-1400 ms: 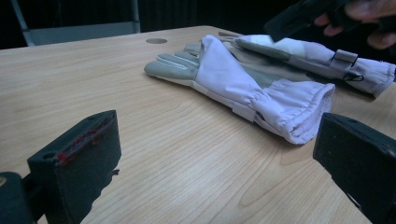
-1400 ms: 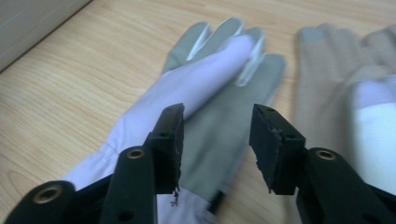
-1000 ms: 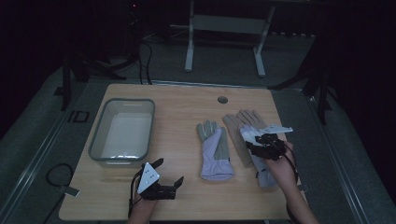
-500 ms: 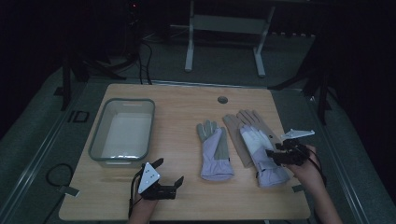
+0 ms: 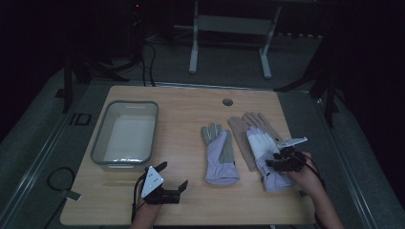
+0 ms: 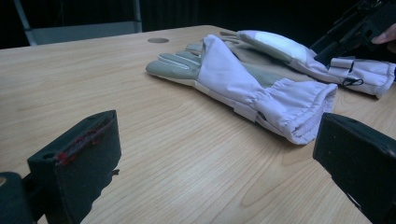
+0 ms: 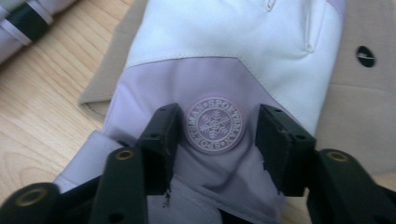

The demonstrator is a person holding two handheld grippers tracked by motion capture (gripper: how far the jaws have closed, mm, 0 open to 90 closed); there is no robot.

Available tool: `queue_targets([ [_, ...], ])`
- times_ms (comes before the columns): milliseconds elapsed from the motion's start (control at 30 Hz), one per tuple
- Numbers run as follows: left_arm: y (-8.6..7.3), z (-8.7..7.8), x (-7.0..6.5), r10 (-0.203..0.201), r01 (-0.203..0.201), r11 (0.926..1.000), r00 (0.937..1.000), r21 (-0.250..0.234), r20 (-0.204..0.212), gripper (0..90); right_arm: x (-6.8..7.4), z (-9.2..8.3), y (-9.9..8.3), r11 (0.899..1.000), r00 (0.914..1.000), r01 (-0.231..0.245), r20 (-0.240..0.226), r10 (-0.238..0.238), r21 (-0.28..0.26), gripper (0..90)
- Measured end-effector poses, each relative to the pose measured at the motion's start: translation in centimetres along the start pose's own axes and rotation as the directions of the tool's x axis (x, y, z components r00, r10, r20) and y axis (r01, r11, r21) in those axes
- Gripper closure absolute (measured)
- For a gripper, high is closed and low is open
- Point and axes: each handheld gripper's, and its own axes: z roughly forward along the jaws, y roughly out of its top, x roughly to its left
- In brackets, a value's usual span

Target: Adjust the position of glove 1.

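High view: a clear rectangular bin stands on the left part of the wooden table, its long side close to the table's left edge; nothing can be made out inside it. Bare wood lies between the bin and the left glove, which lies flat near the table's middle. The right glove lies just beside it, on top of a tan glove-shaped piece, with its cuff toward the near edge. A round hole sits near the far edge.

Left gripper rests on the table near the front edge, jaws wide apart with nothing between them; the left gripper view shows open wood ahead of it up to the left glove.

Right gripper is over the right glove near the cuff. Its jaws have just been closing and stand at a middling gap astride the lilac fabric; whether the pads pinch it I cannot tell. Between the jaws is a round snowflake badge reading "SPORTSMAN".
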Motion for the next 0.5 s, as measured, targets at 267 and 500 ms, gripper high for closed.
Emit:
queue_targets([
  [267,0.0,0.0,0.0,0.004,-0.004,1.0000,1.0000,0.001,-0.003,1.2,0.8,-0.1,-0.8,0.999,0.9999,-0.010,0.006,0.010,-0.050,73.8],
  [500,0.0,0.0,-0.1,0.009,-0.009,1.0000,0.9999,-0.001,-0.007,1.1,1.9,-2.3,-0.6,0.995,0.9954,-0.075,0.055,0.079,-0.069,79.3],
])
